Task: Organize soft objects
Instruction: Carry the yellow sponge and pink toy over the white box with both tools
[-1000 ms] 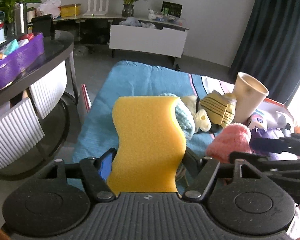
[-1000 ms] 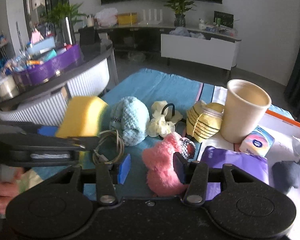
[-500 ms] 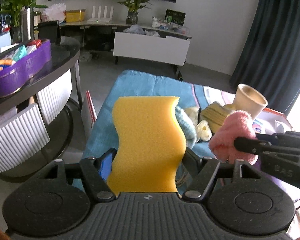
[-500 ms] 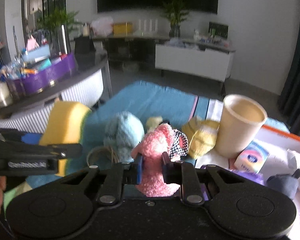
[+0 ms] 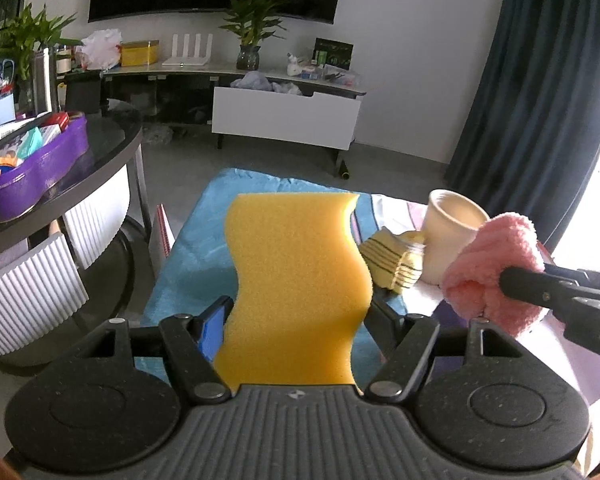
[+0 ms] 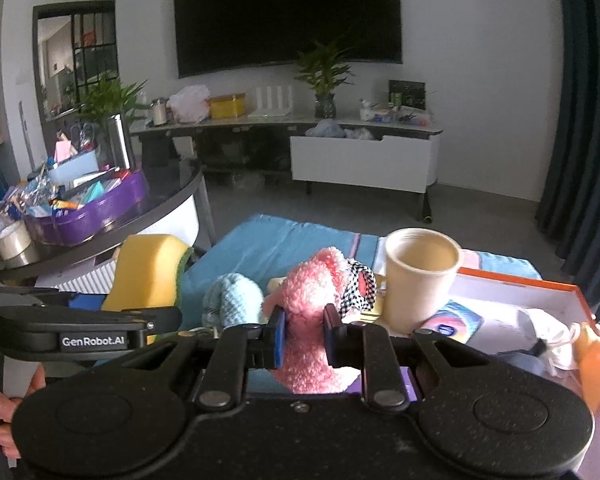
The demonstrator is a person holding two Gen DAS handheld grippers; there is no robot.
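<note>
A second ago our right gripper [image 6: 302, 338] stood spread around the pink plush [image 6: 314, 312] on the blue cloth [image 6: 276, 244]; now its fingers pinch it, lifted at mid-frame, so we judge both hands loaded and ready to sort. Our left gripper [image 5: 296, 320] keeps its fingers clamped on the sponge [image 5: 296, 280], raised at centre frame. We count one sponge, one pink plush, one blue knit [image 6: 232, 296], one yellow striped piece [image 5: 392, 268], one cup [image 6: 420, 276].
</note>
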